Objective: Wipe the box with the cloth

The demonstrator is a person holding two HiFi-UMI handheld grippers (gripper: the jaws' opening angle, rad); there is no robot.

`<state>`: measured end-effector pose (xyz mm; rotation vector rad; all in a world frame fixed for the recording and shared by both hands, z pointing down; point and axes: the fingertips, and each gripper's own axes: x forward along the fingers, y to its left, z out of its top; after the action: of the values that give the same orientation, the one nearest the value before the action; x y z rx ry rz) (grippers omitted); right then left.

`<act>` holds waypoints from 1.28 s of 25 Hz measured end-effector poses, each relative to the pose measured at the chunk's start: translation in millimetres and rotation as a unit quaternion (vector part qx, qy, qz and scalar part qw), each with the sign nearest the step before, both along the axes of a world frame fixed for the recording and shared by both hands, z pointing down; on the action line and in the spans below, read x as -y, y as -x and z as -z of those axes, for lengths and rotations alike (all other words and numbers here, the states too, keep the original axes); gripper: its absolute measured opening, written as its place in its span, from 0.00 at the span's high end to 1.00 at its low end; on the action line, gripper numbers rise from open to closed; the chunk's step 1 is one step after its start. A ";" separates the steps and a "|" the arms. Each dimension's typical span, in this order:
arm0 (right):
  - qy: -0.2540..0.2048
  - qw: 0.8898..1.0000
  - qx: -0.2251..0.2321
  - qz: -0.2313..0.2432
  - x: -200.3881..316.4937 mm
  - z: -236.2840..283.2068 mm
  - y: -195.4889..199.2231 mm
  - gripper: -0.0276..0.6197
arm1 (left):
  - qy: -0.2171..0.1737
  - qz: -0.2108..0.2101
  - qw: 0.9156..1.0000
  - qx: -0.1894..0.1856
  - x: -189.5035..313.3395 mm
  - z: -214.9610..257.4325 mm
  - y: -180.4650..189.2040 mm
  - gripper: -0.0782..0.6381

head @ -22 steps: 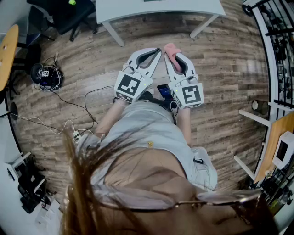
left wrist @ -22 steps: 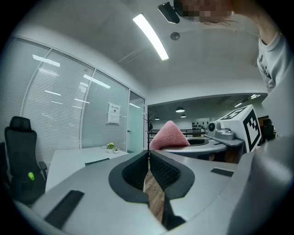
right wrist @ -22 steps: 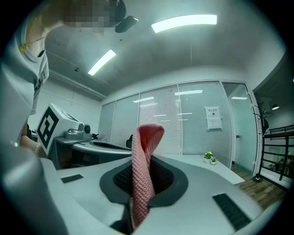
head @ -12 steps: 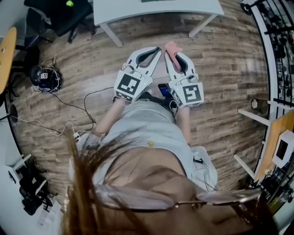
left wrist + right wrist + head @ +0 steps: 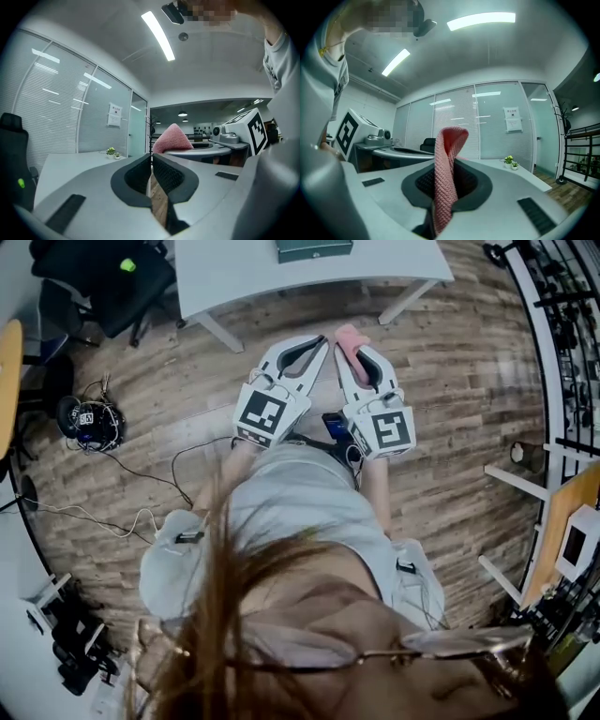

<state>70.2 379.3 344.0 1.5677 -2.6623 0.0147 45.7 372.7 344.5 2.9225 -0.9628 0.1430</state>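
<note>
My right gripper (image 5: 349,341) is shut on a pink knitted cloth (image 5: 351,339), which sticks up past its tips; in the right gripper view the cloth (image 5: 446,180) hangs folded between the pads. Beside it, my left gripper (image 5: 323,340) is shut with nothing in it, its jaws touching (image 5: 151,161). The cloth (image 5: 172,139) shows just to its right in the left gripper view. Both grippers are held level in front of the person's body over the wooden floor. A dark green box (image 5: 314,249) lies on the white table (image 5: 234,268) ahead, at the top of the head view.
A black office chair (image 5: 112,277) stands at the table's left. Cables and a round black device (image 5: 89,418) lie on the floor at left. Black racks (image 5: 562,334) and a wooden-topped stand (image 5: 562,521) line the right side. Glass partition walls (image 5: 487,126) are ahead.
The view has tilted forward: the table shows more and the green box has come into sight at the top. Both grippers keep their pose, the cloth still held.
</note>
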 end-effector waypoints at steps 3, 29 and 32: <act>-0.004 1.000 -0.002 -0.005 33.0 1.8 1.6 0.90 | -0.003 -0.008 1.000 -0.005 31.5 1.7 -0.8 0.84; 0.011 1.000 -0.001 -0.015 189.0 -4.7 39.5 0.90 | 0.015 0.000 1.000 -0.005 189.5 -5.9 44.4 0.84; 0.014 1.000 -0.001 -0.012 201.2 -7.7 39.0 0.90 | 0.019 0.005 1.000 -0.003 201.5 -10.3 44.1 0.84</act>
<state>31.2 178.1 351.7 1.5898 -2.6300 0.0521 1.6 171.3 354.8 2.8807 -0.9641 0.1508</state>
